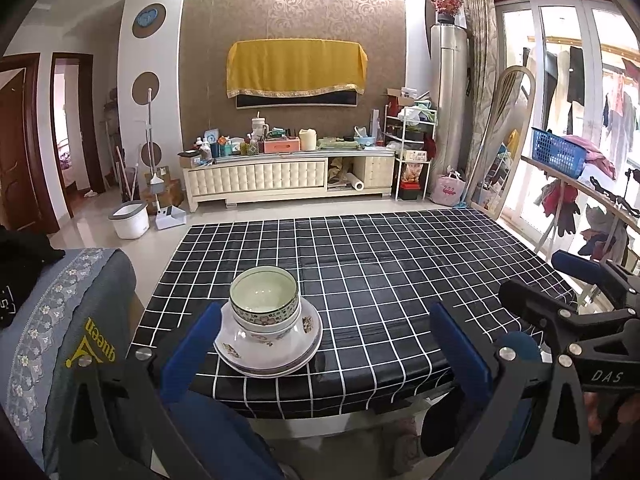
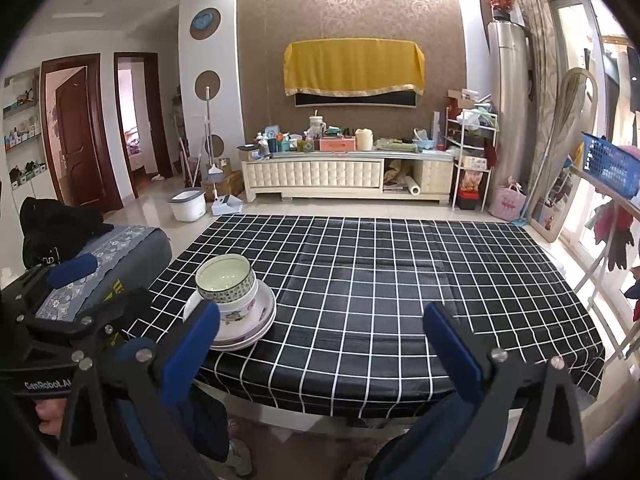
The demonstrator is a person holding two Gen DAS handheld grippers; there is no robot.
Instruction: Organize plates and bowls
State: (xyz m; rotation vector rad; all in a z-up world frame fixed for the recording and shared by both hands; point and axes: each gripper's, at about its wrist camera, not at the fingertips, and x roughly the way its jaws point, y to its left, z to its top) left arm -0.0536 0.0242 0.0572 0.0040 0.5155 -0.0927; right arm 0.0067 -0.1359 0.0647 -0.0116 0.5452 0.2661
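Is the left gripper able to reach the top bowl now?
Probably yes: the left gripper is open, the top bowl sits on the stack just ahead, and nothing stands between them.

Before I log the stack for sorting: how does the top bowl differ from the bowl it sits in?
The top bowl has steep, nearly straight walls and a dense green patterned band outside; the lower bowl flares wider and is white with scattered flower prints. The top bowl shows its pale green inside; the lower bowl's inside is hidden by it. Both are upright, nested, on the stacked plates near the table's front edge.
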